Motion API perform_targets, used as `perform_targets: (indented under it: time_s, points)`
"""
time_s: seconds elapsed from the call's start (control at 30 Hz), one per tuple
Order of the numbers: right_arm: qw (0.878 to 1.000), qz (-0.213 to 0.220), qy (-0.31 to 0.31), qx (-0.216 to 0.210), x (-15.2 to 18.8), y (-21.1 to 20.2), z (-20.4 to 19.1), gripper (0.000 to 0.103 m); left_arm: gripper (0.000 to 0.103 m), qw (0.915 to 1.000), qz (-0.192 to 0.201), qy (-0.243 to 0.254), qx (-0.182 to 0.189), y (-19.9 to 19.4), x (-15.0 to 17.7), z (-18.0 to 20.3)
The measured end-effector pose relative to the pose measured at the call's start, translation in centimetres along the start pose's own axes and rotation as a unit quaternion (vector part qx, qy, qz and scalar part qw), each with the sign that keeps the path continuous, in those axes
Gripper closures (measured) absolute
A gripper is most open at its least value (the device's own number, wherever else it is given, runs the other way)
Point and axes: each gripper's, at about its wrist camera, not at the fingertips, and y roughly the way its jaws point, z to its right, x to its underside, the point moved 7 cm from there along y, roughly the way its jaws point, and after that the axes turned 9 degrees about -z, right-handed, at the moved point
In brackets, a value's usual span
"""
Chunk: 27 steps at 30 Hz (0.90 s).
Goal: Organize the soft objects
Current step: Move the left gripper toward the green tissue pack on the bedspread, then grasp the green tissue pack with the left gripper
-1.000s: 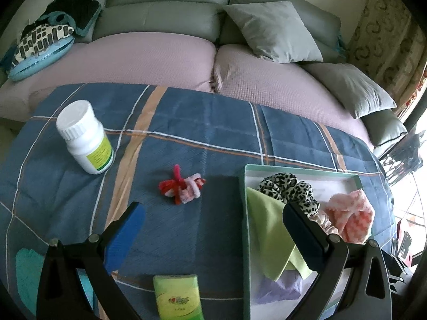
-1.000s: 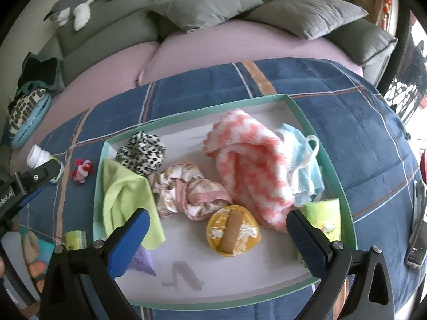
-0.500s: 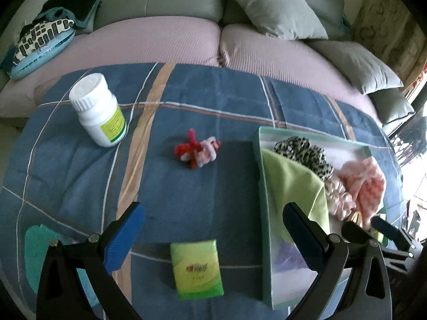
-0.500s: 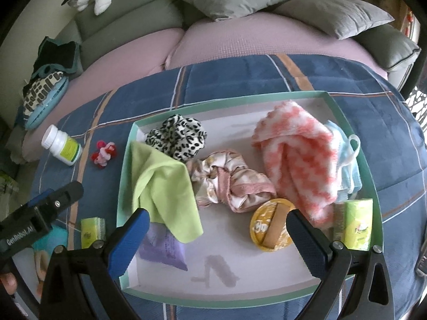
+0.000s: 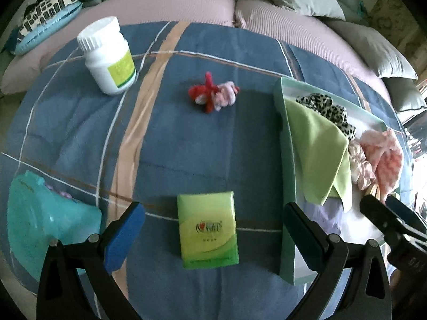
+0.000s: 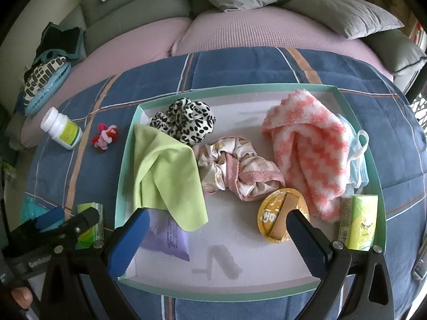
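**Open blanket on the left, crowded tray on the right**

My left claw (image 5: 213, 236) gapes wide and empty over the green tissue pack (image 5: 207, 228), bare blanket (image 5: 173, 138) all round it. Farther off lie a bottle (image 5: 108, 56) and a red-pink hair tie (image 5: 213, 96). My right claw (image 6: 217, 236) spreads open, empty, above the tray (image 6: 125, 160); the green cloth (image 6: 168, 178) half hides a purple packet (image 6: 166, 240).

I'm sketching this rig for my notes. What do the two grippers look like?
Both match: the left gripper and right gripper have angular black frames with silver pivot screws and flat blue finger pads. The left body carries white lettering, partly readable, in the right wrist view.
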Motion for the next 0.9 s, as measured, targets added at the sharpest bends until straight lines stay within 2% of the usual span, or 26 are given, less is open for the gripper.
perform_targets:
  time_s: [0.23, 0.3, 0.43, 0.5, 0.53, 0.9]
  points:
    - [1.0, -0.001, 0.001, 0.002, -0.1, 0.1, 0.1, 0.0, 0.004, 0.9999, -0.012, -0.005, 0.003, 0.8, 0.8, -0.2]
    - [1.0, -0.001, 0.002, 0.003, -0.1, 0.1, 0.1, 0.0, 0.016, 0.9999, -0.014, -0.008, 0.004, 0.9, 1.0, -0.3]
    - [1.0, -0.002, 0.002, 0.004, -0.1, 0.3, 0.1, 0.0, 0.032, 0.9996, -0.023, -0.012, 0.007, 1.4, 1.3, -0.5]
    - [1.0, -0.002, 0.002, 0.004, -0.1, 0.2, 0.1, 0.0, 0.05, 0.9995, -0.026, -0.014, 0.008, 1.8, 1.4, -0.6]
    - [1.0, -0.002, 0.002, 0.004, -0.1, 0.2, 0.1, 0.0, 0.053, 0.9994, -0.029, -0.016, 0.008, 2.0, 1.5, -0.7]
    - [1.0, 0.01, 0.011, 0.0, -0.4, -0.4, 0.2, 0.0, 0.054, 0.999, -0.01, -0.024, 0.036, 0.5, 0.7, -1.5]
